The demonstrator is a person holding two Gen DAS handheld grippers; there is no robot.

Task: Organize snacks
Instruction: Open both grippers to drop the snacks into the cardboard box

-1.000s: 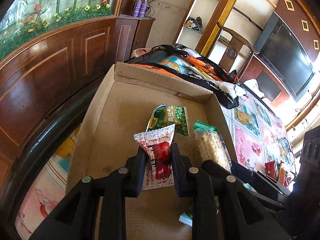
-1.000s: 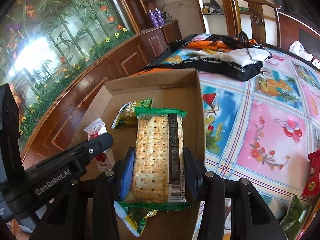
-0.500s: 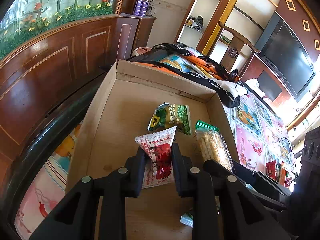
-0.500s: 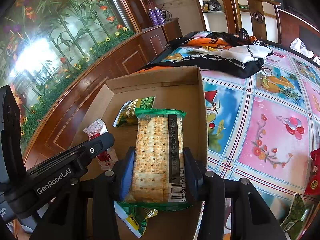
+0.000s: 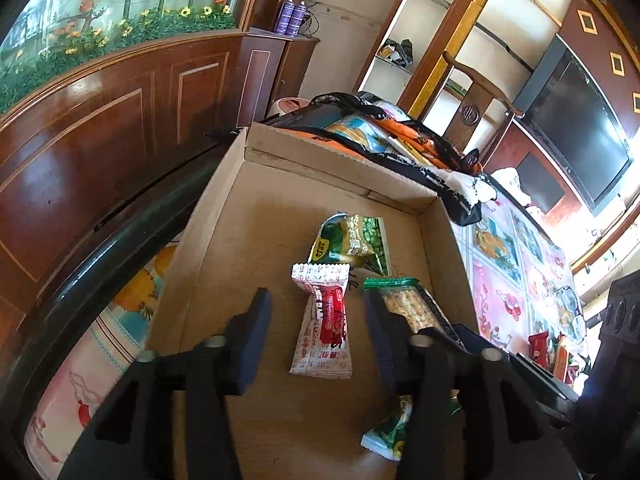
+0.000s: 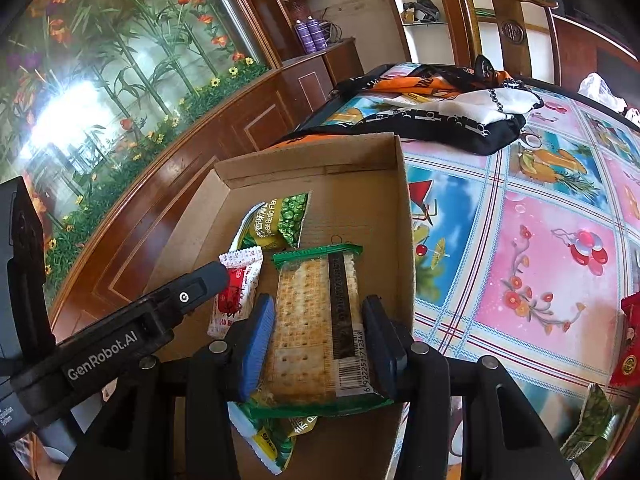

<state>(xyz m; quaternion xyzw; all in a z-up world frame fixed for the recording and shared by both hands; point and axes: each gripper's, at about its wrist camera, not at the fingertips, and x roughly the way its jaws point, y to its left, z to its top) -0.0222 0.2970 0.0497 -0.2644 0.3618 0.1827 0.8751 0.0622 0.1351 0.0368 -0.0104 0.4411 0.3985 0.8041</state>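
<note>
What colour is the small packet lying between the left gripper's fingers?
White with a red label, the small packet lies in the cardboard box; clearest in the left wrist view.

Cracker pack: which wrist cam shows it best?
Right wrist view. The cracker pack fills the centre, clamped between the right gripper pads, with crackers, green seal and barcode all readable. The left wrist view catches only its top end, the rest hidden behind the left gripper's finger.
</note>
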